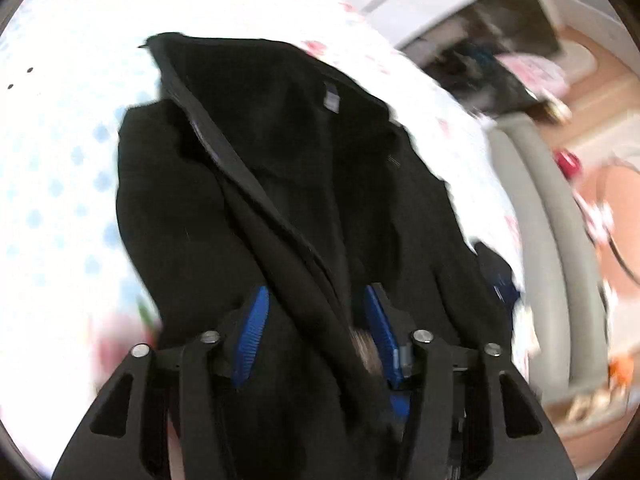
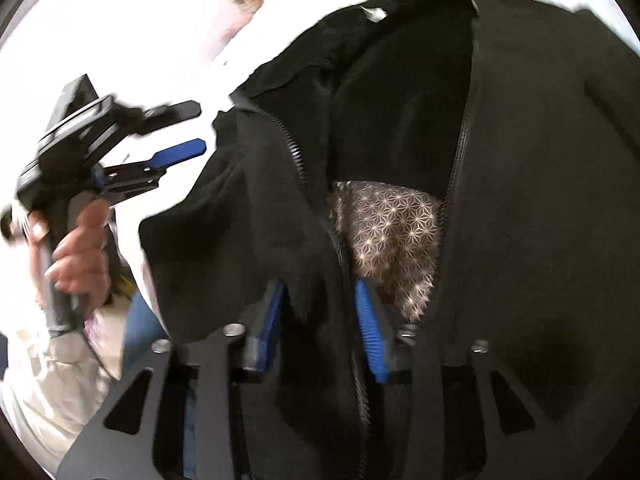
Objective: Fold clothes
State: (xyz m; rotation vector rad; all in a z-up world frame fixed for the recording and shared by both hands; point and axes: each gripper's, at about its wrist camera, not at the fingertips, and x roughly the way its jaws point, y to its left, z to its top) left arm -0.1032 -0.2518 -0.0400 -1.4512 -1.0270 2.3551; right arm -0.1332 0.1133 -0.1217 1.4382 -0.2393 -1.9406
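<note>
A black zip-up jacket [image 1: 280, 140] lies front-open on a white bedspread [image 1: 60, 140] printed with blue dots and pink flowers. My left gripper [image 1: 318, 320] is open above the jacket's lower part, its blue pads wide apart on either side of a fabric fold without pinching it. The right wrist view shows that same gripper [image 2: 200, 128] off the jacket's left side, with nothing between its fingers. My right gripper [image 2: 322, 320] straddles the jacket's [image 2: 540, 200] zipper edge, which lies between its blue pads without being clamped. A grey star-patterned lining [image 2: 392, 232] shows in the opening.
A person's hand [image 2: 76, 256] holds the left gripper's handle, with pale trousers below it. To the right of the bed run a grey padded rail [image 1: 548, 240], a white cabinet [image 1: 460, 20] with clutter in it, and a wooden floor [image 1: 600, 80].
</note>
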